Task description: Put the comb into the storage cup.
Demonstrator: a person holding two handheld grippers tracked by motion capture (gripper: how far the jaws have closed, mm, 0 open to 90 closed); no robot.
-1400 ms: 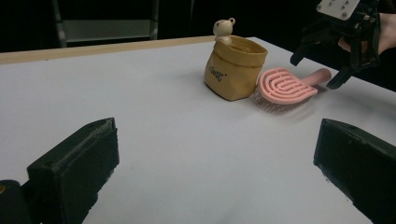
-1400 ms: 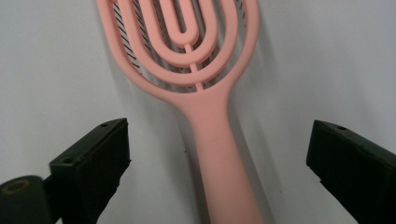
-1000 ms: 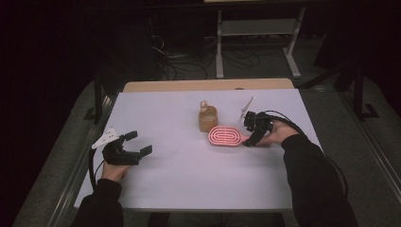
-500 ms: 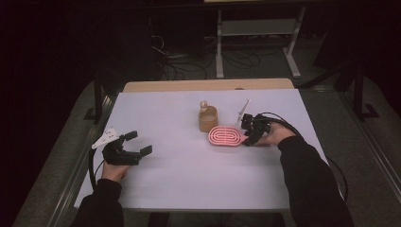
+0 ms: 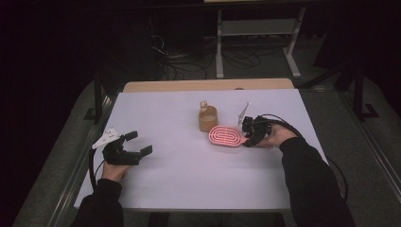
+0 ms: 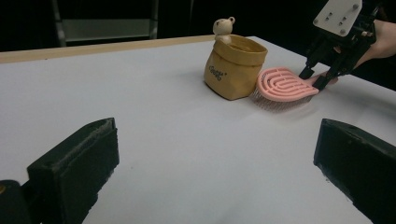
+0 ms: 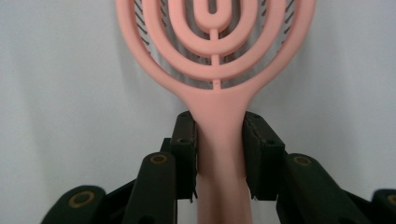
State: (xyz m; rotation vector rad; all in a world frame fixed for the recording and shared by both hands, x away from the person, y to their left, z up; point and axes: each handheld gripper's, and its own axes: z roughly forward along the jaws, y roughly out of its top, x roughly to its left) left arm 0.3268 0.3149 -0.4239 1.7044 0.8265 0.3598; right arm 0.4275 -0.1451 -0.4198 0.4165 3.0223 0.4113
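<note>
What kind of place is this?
Probably a lab or workshop recording setup: a white-topped table in a dark room, loose cables on the floor behind it, and a metal rack at the back.

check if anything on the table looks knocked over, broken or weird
Nothing stands out. The pink brush lies flat beside the upright tan pouch, its handle between the right tool's pads, which have just been closing. The left tool rests open.

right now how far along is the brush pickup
Done: the right tool has reached the pink brush, and its jaws have just been closing; they now press both sides of the handle. In hand: that grip, with the brush lying flat on the table beside the tan bag. Left: lifting and moving it. The left tool rests open, apart from both.
</note>
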